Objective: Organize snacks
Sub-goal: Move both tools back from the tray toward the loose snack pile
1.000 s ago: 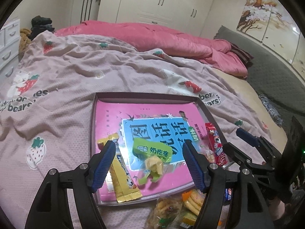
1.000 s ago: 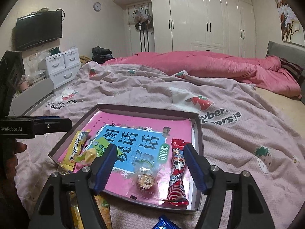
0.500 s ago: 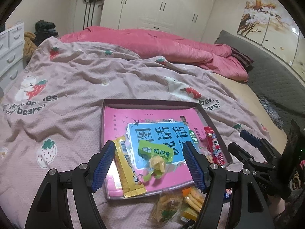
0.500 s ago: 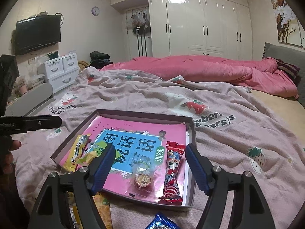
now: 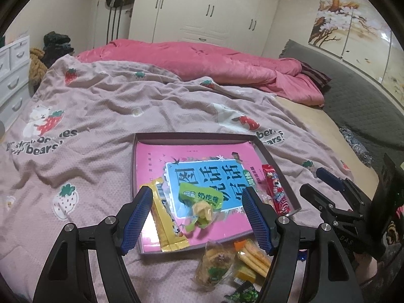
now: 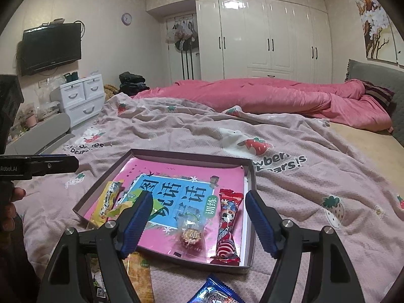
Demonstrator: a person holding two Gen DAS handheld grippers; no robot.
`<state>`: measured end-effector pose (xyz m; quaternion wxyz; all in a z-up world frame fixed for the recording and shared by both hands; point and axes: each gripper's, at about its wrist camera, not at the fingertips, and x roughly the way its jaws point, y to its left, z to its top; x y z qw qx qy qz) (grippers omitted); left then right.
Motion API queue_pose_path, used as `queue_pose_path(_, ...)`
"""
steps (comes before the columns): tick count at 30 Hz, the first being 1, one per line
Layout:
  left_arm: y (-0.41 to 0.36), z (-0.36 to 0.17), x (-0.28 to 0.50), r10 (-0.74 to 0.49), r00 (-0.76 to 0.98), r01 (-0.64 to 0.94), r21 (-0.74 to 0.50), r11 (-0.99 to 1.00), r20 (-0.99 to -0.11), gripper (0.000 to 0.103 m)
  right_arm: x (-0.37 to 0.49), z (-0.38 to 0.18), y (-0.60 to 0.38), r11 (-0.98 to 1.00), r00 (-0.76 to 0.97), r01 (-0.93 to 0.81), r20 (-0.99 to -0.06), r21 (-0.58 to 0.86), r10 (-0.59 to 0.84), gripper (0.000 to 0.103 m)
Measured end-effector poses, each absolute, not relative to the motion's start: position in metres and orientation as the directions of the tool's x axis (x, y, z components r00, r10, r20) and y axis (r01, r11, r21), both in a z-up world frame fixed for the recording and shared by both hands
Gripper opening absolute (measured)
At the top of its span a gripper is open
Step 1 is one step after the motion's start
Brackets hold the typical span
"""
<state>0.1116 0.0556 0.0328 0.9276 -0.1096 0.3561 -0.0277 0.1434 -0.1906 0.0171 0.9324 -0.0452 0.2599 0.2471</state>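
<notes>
Left wrist view. The left gripper (image 5: pixel 195 217), in the lower centre of the frame, has its blue-padded jaws spread wide and holds nothing. Beyond it a shallow grey cardboard tray (image 5: pixel 202 136) lined with a pink and blue printed sheet lies on the mauve strawberry-print bedspread (image 5: pixel 101 116). Inside the tray lie a long yellow snack bar (image 5: pixel 168 221) at lower left, a green candy packet (image 5: pixel 200 197) at centre, and a red wrapped snack bar (image 5: pixel 275 189) along the right wall. Clear packets of biscuits (image 5: pixel 250 253) lie on the bedspread below the tray.

Right wrist view. The right gripper (image 6: pixel 198 221), at lower centre, likewise stands open and empty. A round gold-foil sweet in clear wrap (image 6: pixel 190 237) lies in the tray just left of the red bar. A blue biscuit packet (image 6: pixel 214 293) lies at the bottom edge, outside the tray.
</notes>
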Motion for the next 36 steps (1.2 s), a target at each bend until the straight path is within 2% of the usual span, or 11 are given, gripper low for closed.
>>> queue_pose_path(22,0.049,0.032,0.078,-0.147,0.719,0.016,-0.195,0.981,-0.679,0.075,0.115,0.031,-0.188,0.862,0.746,-0.505,-0.486,0.033,0.456,0.076)
queue_pose_path(36,0.040,0.020,0.059,-0.171,0.658,0.059,-0.176,0.983,-0.733,0.075,0.094,0.034,-0.186,0.853,0.734,-0.521,-0.491,0.035,0.469,0.076)
